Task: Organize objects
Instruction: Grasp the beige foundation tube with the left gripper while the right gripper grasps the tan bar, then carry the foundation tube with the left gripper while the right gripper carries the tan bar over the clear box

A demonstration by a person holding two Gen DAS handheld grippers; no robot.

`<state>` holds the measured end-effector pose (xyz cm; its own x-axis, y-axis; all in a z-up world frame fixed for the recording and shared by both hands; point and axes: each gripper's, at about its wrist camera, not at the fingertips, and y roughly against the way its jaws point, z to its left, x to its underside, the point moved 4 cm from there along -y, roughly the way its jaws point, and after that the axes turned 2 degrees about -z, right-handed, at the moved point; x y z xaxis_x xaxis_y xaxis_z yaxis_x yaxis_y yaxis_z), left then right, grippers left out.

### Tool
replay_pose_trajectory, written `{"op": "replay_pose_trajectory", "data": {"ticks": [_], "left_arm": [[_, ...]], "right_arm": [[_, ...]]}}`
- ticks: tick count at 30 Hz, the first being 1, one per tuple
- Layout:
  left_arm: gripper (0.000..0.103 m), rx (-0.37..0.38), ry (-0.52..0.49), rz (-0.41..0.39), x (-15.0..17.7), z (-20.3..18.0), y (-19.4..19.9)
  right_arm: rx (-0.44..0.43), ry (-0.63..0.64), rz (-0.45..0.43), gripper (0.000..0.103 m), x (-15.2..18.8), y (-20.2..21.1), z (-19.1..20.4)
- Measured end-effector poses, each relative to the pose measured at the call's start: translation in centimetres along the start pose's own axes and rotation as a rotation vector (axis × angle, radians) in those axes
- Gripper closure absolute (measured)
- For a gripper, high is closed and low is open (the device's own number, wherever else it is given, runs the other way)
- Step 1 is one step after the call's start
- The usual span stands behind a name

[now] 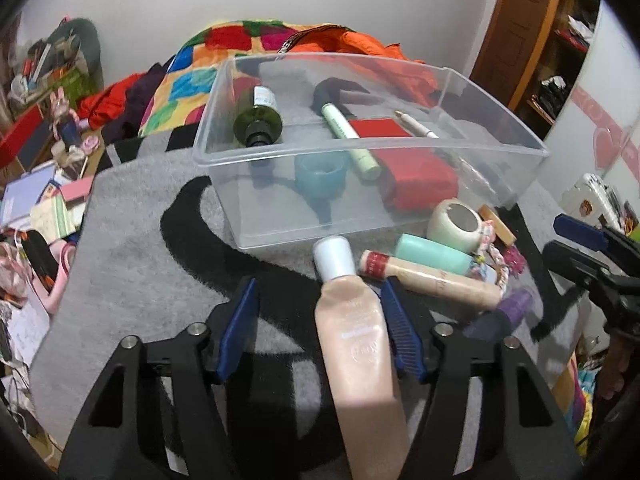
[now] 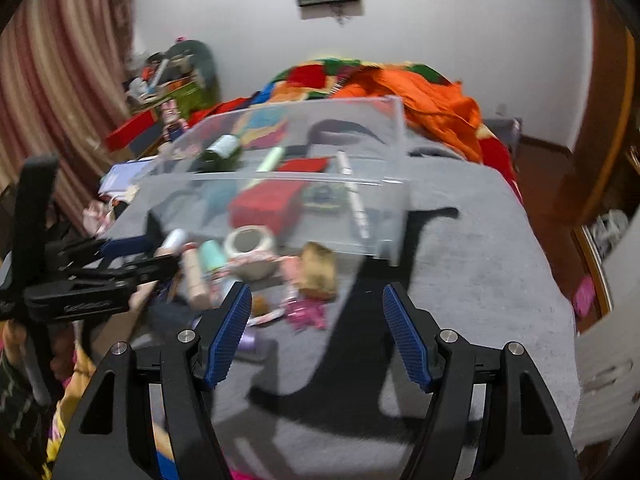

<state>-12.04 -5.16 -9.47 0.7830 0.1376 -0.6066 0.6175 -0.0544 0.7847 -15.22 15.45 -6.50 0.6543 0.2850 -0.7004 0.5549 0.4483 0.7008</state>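
Bin [image 1: 400, 148]: five items inside.

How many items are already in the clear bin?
6, maybe more hidden: green bottle back left, teal cup in front of it, pale green tube centre, red box beside it, white pen right, black item at back.

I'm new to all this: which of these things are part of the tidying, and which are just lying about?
Part of the job:
- clear bin
- pink tube
- mint bottle
- tape roll
- left gripper

Just lying about:
- patchwork quilt
- orange cloth
- curtain
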Motion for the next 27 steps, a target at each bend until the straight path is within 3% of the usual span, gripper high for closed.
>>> {"op": "replay_pose_trajectory", "data": {"ticks": [4,7,9,13,16,27], "left_arm": [[0.05,0.007,0.028,-0.009,-0.2,0.4,-0.2],[0.057,0.003,0.025,-0.019,-0.2,0.3,-0.3],[0.07,-0.006,0.015,-0.026,-0.2,0.2,-0.3],[0.07,-0.017,-0.011,-0.043,0.3,0.3,-0.1],[0.07,-0.023,-0.028,-0.048,0.8,0.6,0.5],[0.07,-0.018,-0.028,-0.052,1.0,1.6,0.8]], "right_arm": [[0.002,-0.032,0.026,0.039,-0.1,-1.9,-0.6],[-0.01,-0.039,0.047,0.048,-0.2,-3.2,-0.6],[-0.019,-0.051,0.057,0.057,-0.3,-3.8,-0.8],[-0.036,-0.057,0.057,0.065,-0.2,-4.2,-1.1],[-0.049,-0.038,0.058,0.078,0.1,-4.0,-1.1],[0.0,0.032,0.063,0.078,-0.2,-4.8,-0.3]]}}
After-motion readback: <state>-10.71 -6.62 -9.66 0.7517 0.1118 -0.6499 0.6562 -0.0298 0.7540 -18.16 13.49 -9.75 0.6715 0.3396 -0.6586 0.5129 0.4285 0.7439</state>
